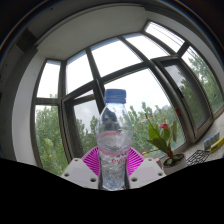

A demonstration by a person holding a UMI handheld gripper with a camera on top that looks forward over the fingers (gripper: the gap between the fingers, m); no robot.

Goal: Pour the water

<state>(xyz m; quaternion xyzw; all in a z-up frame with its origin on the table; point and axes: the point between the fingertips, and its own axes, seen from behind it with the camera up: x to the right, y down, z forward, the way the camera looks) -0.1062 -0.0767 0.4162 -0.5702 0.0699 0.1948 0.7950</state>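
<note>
Looking forward along the fingers, I have a clear plastic water bottle (pixel 114 140) standing upright right in the middle of my view, its blue cap (pixel 115 97) on top and its body rising from between the two fingers of my gripper (pixel 113 168). The magenta pads (pixel 94 160) sit tight against either side of the bottle's lower body, one on each flank, and I see no gap between pad and plastic, so I read the jaws as clenched on the bottle and holding it. The bottle's walls are transparent and ribbed, and the sky and frames behind it show through in a warped way; I cannot tell from here how much water it holds. Beyond the bottle I face a wide bay of windows (pixel 120 75) with dark frames, bright sky and green trees (pixel 50 130) outside. Just to the right of the bottle, behind it, I see a potted plant (pixel 160 135) with long green leaves and a few red blooms, standing on the sill. Farther right along that sill (pixel 195 158) lie some small light-coloured items that I cannot make out. The bottle's cap reaches up to about the level of the lower window crossbar behind it.
</note>
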